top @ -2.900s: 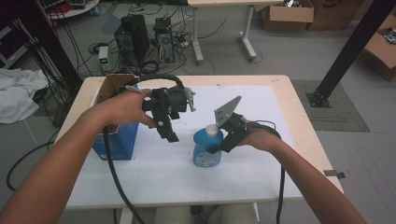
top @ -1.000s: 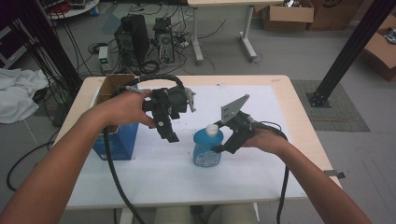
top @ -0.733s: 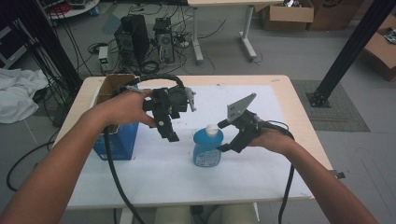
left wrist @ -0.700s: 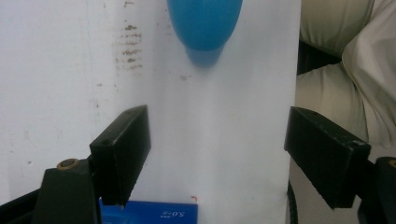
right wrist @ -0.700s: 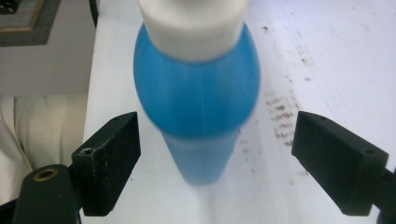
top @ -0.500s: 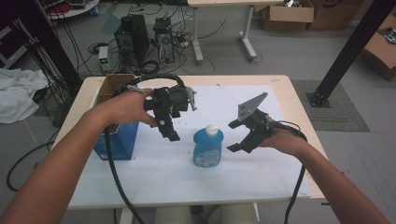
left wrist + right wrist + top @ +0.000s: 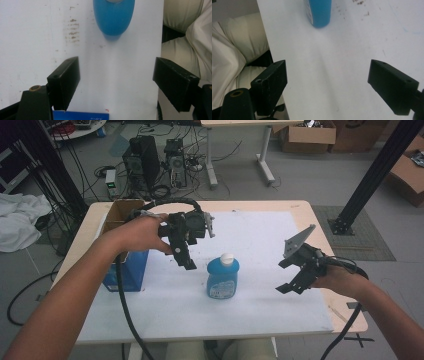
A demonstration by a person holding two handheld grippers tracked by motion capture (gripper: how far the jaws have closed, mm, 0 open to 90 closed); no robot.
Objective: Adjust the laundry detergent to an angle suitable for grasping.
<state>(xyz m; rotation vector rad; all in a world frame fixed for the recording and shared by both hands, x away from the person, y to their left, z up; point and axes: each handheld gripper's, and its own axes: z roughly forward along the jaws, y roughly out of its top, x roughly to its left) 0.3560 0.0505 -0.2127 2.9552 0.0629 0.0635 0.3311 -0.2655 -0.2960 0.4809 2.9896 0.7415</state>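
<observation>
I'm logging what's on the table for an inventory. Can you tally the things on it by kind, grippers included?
Blue bottle with white cap: 1
Blue box: 1
Handheld grippers: 2, the left gripper and the right gripper, both open and holding nothing
Total: 4

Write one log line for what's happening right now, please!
blue bottle: upright on table, untouched | left gripper: open, above-left of bottle | right gripper: open, right of bottle, apart | blue box: table's left edge
</observation>
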